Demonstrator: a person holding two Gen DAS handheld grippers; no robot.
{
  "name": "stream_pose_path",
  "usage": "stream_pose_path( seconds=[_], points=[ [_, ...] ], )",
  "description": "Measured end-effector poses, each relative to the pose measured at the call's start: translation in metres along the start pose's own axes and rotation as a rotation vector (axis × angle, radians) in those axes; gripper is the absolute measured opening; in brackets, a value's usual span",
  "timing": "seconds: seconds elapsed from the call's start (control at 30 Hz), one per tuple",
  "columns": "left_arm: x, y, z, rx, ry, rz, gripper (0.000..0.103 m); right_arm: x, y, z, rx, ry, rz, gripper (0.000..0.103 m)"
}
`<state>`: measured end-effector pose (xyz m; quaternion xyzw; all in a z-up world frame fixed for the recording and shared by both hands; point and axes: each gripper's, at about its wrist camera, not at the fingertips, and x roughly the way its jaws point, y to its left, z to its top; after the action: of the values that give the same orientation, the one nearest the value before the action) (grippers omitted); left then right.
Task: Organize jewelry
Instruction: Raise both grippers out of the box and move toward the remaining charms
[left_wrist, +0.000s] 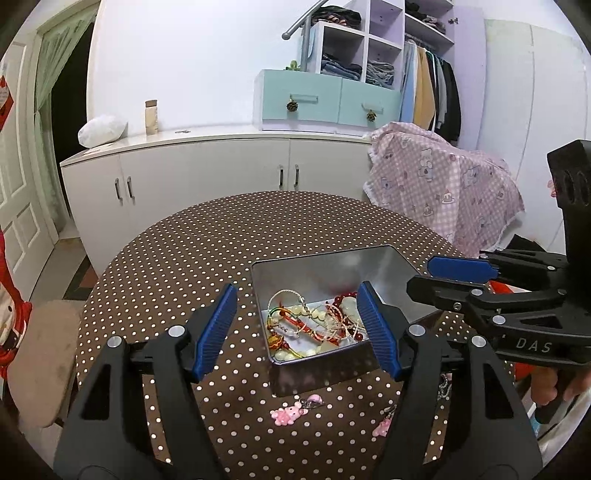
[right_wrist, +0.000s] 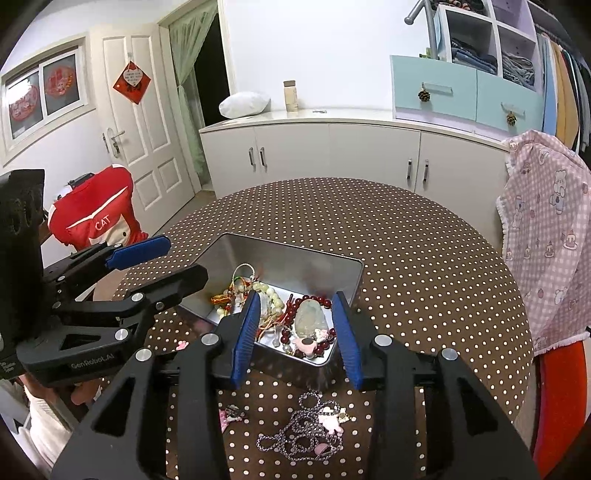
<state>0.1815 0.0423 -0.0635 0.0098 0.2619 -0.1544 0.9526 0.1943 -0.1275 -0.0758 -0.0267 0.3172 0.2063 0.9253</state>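
Observation:
An open metal tin (left_wrist: 391, 260) (right_wrist: 343, 264) stands on the brown polka-dot table (left_wrist: 184, 251) (right_wrist: 424, 240). It holds a tangle of jewelry (left_wrist: 314, 325): pale bead bracelets, red beads (right_wrist: 314, 300), cords and a jade pendant (right_wrist: 310, 317). My left gripper (left_wrist: 298, 325) is open and empty just above the tin's near left corner. My right gripper (right_wrist: 297, 332) is open and empty over the tin's near end. On the table in front of the tin lie a pink bear charm (left_wrist: 287, 412), another pink charm (left_wrist: 382, 428) and a dark bead chain (right_wrist: 299, 432) with pink charms.
A white cabinet (left_wrist: 207, 173) (right_wrist: 351, 155) stands behind the table. A chair draped in pink checked cloth (left_wrist: 443, 188) (right_wrist: 546, 229) is at the right, a red-covered chair (right_wrist: 99, 218) and a stool (left_wrist: 40, 362) at the left.

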Motion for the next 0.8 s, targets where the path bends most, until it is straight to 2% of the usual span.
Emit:
stream_pose_path(
  seconds=[0.5,0.8],
  points=[
    [-0.029,0.004,-0.014,0.004,-0.006,0.028,0.067,-0.019,0.010,-0.012,-0.007,-0.008,-0.007,0.038],
    [-0.051,0.010,-0.039,-0.032,0.014,0.038,0.068,-0.026,0.021,-0.034,0.008,0.004,-0.006,0.052]
  ],
)
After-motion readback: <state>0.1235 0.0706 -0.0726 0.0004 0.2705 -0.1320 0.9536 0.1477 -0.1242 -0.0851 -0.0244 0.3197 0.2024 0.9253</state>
